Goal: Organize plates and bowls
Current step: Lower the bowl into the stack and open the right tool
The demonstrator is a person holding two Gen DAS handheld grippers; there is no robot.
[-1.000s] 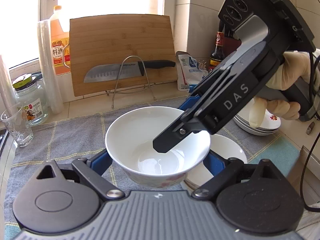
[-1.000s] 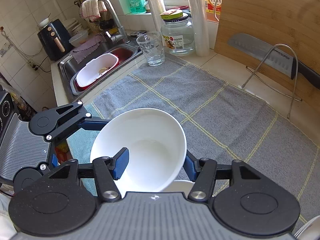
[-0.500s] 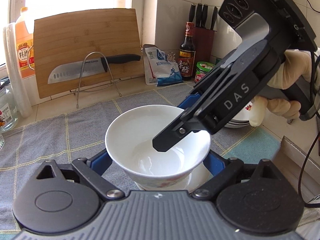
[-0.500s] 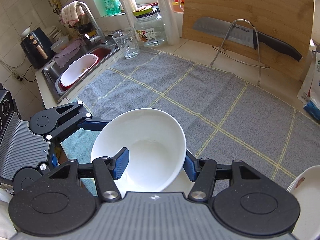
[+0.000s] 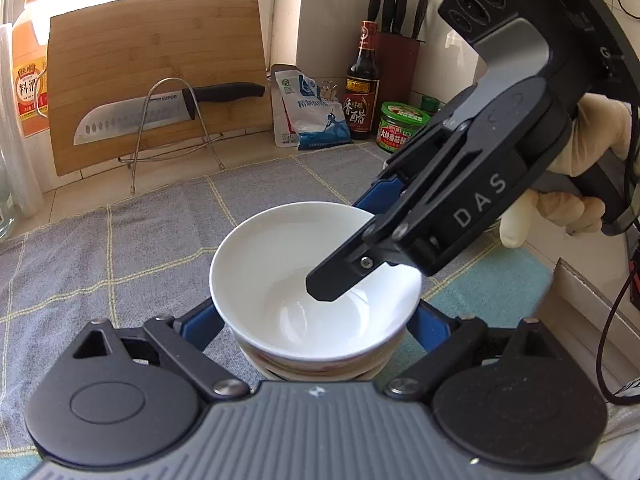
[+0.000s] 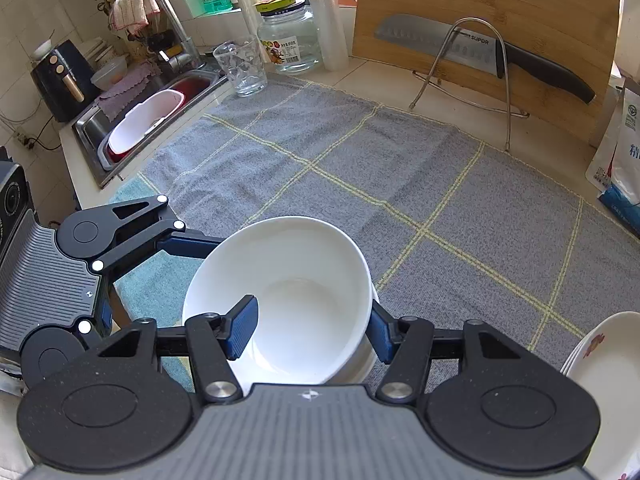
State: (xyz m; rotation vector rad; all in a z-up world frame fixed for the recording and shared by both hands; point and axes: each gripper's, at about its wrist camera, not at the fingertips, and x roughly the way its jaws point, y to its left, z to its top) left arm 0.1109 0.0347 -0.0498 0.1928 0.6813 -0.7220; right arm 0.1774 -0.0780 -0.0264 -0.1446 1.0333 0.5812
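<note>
A white bowl [image 5: 280, 256] is held between both grippers. My left gripper [image 5: 314, 322] spans it from outside, blue pads on either flank. My right gripper [image 6: 310, 332] is shut on the bowl's wall [image 6: 304, 264], with one pad [image 6: 240, 328] inside and the other outside; its inner finger [image 5: 336, 280] reaches down into the bowl from the right. Directly beneath is a second bowl with a pink pattern [image 5: 320, 366]; I cannot tell whether the two touch. A stack of white plates [image 6: 592, 344] lies at the lower right.
A grey checked towel [image 6: 400, 184] covers the counter. At the back stand a cutting board [image 5: 160, 40] and a knife on a wire rack [image 5: 160, 116], with bottles, a bag and a green jar [image 5: 402, 124]. A glass [image 6: 242, 66] and sink [image 6: 152, 116] lie left.
Both grippers have carried the white bowl rightward across the towel and a little down. The second bowl, earlier off to the right, is now straight under it.
</note>
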